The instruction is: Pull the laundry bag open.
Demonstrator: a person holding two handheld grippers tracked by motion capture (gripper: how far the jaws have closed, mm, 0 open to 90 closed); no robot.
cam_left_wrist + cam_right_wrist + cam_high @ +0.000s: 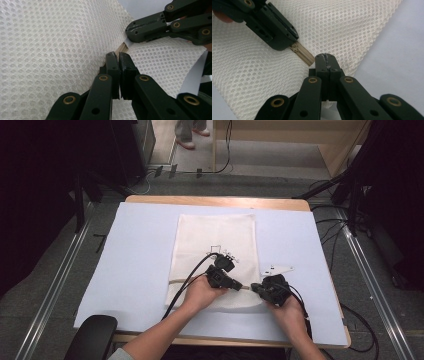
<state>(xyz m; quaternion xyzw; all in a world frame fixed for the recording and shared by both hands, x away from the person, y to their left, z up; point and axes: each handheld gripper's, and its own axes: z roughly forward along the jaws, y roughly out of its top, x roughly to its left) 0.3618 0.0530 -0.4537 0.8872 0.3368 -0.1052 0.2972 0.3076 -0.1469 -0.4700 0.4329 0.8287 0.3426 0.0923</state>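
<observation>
The pale blue cloth-covered table (140,250) lies under everything; on it, beneath both claws, the white mesh laundry bag (215,240) lies flat, its near edge at the claws and the rest stretching away from them. Along that near edge runs the beige zipper tape (303,53), which spans the short gap between the two claws; a small white bracket-shaped plate (278,269) sits on the cloth just beyond the right claw, clear of the work.

The left gripper (118,56) is clenched, jaws almost together, seemingly on the zipper tape, though the pinch itself is hidden; the right gripper (325,58) is clenched too, with a sliver of white fabric pinched at its tip, at the bag's corner just beside the tape's end.

Judged from this, the work is opening or closing the zipper, and the risks follow from the grips; if the claws pull apart along the edge, the thin pinch in the right claw may slip out, since so little material sits between the jaws; loose mesh just beside the left claw could be drawn into the zipper teeth and jam them; a pull at an angle to the tape would lift and bunch the bag rather than run the zipper; and a hard tug could drag the whole bag, even the cloth below, towards the claws.
</observation>
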